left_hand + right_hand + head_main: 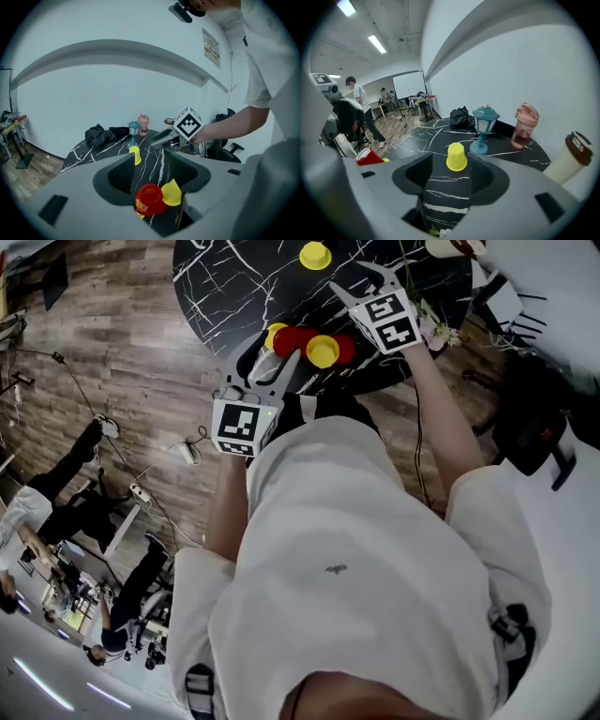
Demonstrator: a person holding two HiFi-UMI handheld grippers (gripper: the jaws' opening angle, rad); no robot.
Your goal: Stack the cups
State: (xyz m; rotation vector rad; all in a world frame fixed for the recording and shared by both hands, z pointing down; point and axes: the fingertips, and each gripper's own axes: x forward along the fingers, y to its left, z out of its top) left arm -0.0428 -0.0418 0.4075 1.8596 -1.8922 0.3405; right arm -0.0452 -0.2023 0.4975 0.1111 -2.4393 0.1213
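Observation:
A cluster of red and yellow cups lies at the near edge of the black marble table (234, 277). It holds a red cup (292, 340) (150, 199), a yellow cup (322, 351) (172, 192), another yellow cup (275, 333) and a red one (346, 349). My left gripper (267, 357) (150, 180) is open, and the red cup sits loose at its jaw tips. One yellow cup (315, 255) (456, 157) (135, 154) stands upside down farther back. My right gripper (359, 282) (450, 176) is open and points at it from a short distance.
A teal lantern (484, 129), a pink bottle (524, 125), a lidded paper coffee cup (569, 159) and a black bag (461, 117) stand along the table's far side by the wall. Wood floor with cables and people lies to the left.

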